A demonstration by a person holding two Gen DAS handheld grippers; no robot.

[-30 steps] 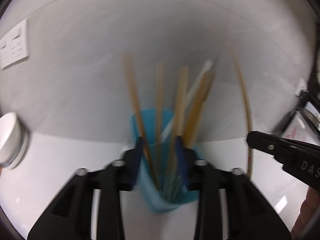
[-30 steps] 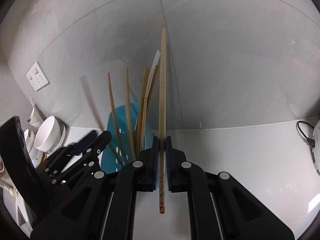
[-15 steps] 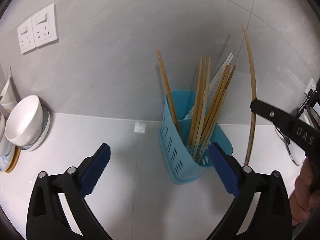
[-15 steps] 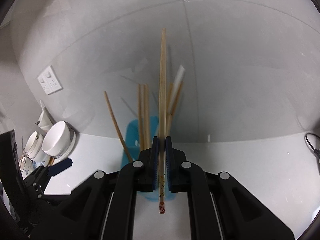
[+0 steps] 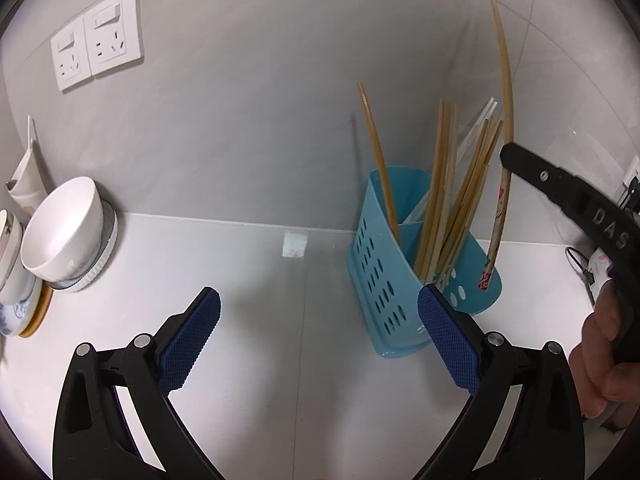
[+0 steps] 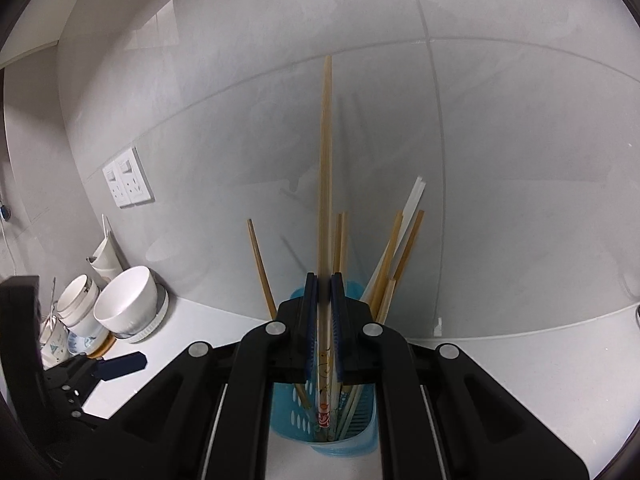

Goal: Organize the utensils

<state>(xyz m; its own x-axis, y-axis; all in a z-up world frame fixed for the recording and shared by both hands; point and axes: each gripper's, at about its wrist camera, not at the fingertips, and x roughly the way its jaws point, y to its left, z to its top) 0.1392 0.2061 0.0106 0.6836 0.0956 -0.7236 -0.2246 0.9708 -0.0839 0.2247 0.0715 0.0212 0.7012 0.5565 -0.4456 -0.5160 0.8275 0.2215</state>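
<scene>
A blue perforated utensil holder (image 5: pixel 384 280) stands on the white counter against the wall, with several wooden chopsticks (image 5: pixel 440 184) in it. It also shows in the right wrist view (image 6: pixel 292 420). My right gripper (image 6: pixel 324 280) is shut on a long wooden chopstick (image 6: pixel 325 184) with a printed lower end, held upright over the holder; it shows in the left wrist view (image 5: pixel 505 120) too. My left gripper (image 5: pixel 318 316) is open and empty, low in front of the holder, to its left.
A white bowl (image 5: pixel 60 228) on stacked dishes sits at the left by the wall. Wall sockets (image 5: pixel 96 38) are above. A cable and small items (image 5: pixel 592 260) lie at the far right.
My left gripper let go of the holder, opened wide and backed away to the left. My right gripper moved over the holder with the chopstick, its lower end now at the holder's opening.
</scene>
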